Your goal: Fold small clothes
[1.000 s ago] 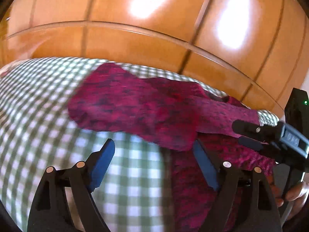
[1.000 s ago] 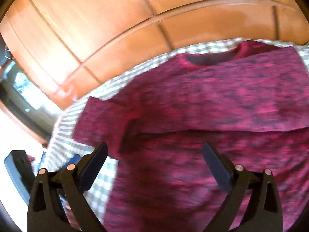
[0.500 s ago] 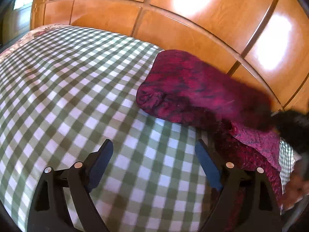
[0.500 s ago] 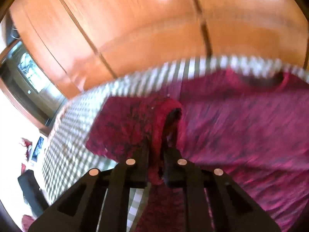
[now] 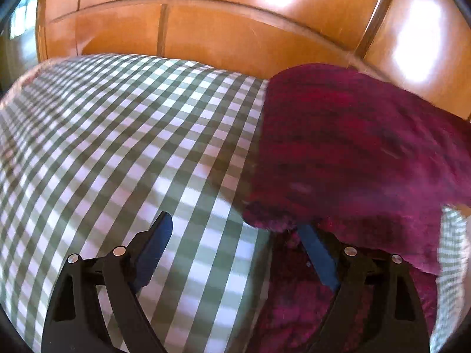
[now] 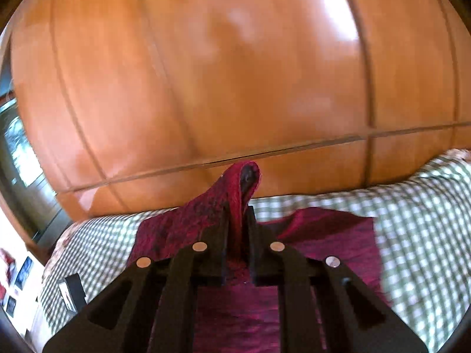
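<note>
One fold is under way and none looks finished: the right gripper [image 6: 237, 229] is clamped on a bunched edge of the red shirt [image 6: 329, 235], lifting it above the checked bed [image 6: 412, 206]. Left gripper [image 5: 235, 250] hangs wide and empty beside the raised cloth. Most folding remains.

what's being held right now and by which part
The right tongs pinch a bunched fold of the red shirt; which part cannot be told. The left tongs hold nothing.
</note>
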Available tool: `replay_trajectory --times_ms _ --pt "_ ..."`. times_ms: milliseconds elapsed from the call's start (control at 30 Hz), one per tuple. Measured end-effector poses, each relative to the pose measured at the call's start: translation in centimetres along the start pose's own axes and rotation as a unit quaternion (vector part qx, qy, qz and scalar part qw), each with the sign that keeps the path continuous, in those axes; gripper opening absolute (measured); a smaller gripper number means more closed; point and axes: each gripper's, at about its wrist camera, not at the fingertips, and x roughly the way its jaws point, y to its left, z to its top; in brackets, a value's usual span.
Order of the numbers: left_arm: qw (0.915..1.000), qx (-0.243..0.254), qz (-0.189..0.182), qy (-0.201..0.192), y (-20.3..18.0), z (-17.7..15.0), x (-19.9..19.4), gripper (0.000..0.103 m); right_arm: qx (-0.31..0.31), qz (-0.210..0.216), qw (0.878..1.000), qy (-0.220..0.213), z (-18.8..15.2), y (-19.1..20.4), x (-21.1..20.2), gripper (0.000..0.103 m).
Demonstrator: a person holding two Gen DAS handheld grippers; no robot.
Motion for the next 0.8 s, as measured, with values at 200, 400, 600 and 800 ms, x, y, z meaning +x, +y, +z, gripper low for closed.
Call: replay_trajectory --times_ms 200,400,600,800 --pt "0.9991 -0.006 0.035 0.023 -0.4 -0.5 2.5 0.087 0.012 -0.119 0.991 0.055 -3.5 -7.8 3.0 0.004" --pt "0.9987 0.023 0.037 0.027 -1.1 -1.2 2.5 0.087 0.078 -0.157 0.977 0.125 -8.7 -14.3 6.1 0.004" --pt "0.9996 0.023 0.012 -0.009 -0.1 -2.1 -0.9 0.086 0.084 -0.146 0.978 0.125 -8.9 -14.5 6.1 0.010" --pt "0.9930 0.062 -0.051 -0.086 -1.1 -0.9 -5.6 0.086 0.095 -0.126 0.983 0.090 -7.7 -14.4 2.7 0.036"
